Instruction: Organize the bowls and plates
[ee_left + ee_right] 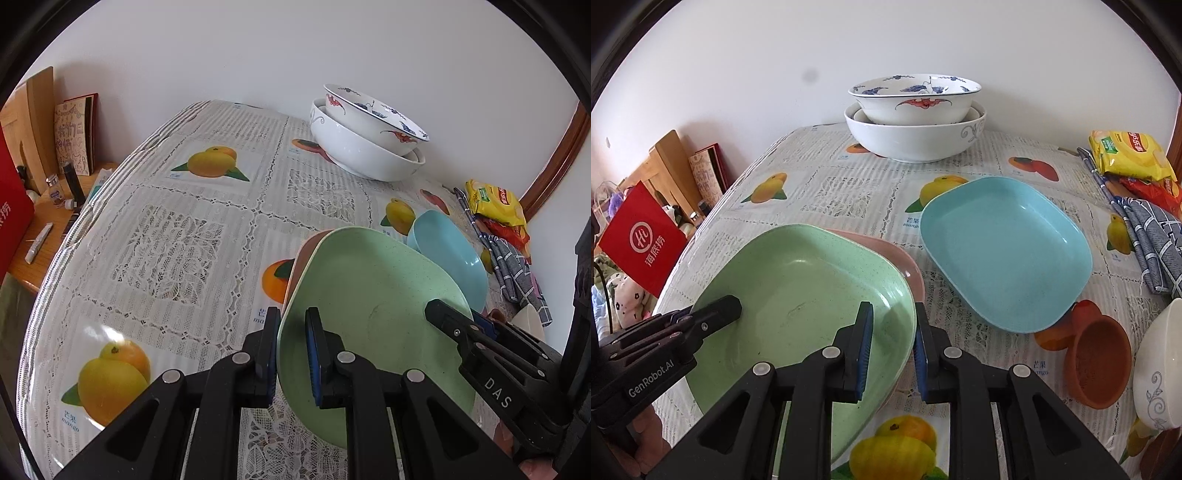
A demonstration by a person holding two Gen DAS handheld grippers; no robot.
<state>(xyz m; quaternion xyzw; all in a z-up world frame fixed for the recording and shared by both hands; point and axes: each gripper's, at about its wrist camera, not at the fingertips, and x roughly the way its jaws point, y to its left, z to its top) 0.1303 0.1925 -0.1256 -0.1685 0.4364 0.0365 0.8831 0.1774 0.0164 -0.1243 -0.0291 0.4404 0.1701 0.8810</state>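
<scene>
Both tongs [291,350] [892,354] pinch green plate [798,295] | orange cup [1097,362]: right view only

Matt speckled plastic green plate [798,295], glossy ceramic bowls [916,122], lace-patterned tablecloth [177,240]

Pale green speckled plate [798,295], rounded-square and tilted, over a pink plate [905,264] on the table; light blue plate [1004,251] of like shape flat just beside; two white bowls nested near the wall, painted bowl [916,99] inside plain white bowl [916,138].
</scene>
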